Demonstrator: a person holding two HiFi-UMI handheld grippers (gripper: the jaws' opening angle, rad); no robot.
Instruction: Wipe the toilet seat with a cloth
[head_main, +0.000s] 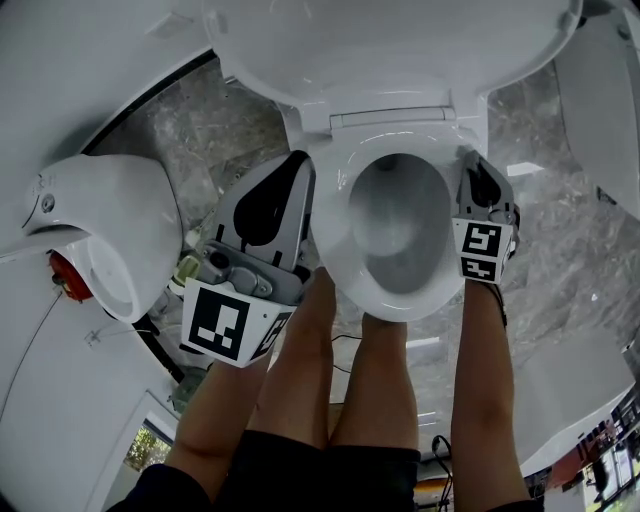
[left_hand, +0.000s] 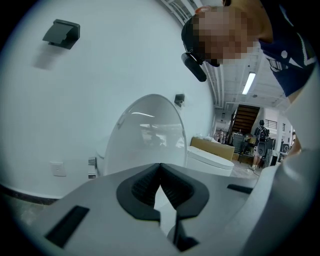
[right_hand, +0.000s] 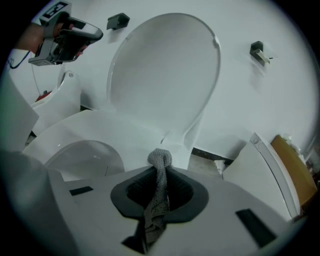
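Note:
The white toilet has its lid (head_main: 400, 45) raised and its seat (head_main: 400, 305) down around the bowl. My right gripper (right_hand: 160, 162) is shut on a grey knitted cloth (right_hand: 158, 200), whose bunched end pokes out past the tips. In the head view this gripper (head_main: 468, 158) hangs beside the seat's right rim, and the cloth is hidden there. Beside the seat's left rim, my left gripper (head_main: 299, 160) is held higher. Its jaws (left_hand: 160, 166) are shut with nothing between them, and it points at the raised lid (left_hand: 147, 135).
A white urinal-like fixture (head_main: 100, 230) with a red part (head_main: 62, 272) stands left of the toilet. Another white toilet (right_hand: 265, 170) and a cardboard box (right_hand: 295, 165) stand to the right. The floor (head_main: 200, 130) is grey marble. The person's legs straddle the bowl's front.

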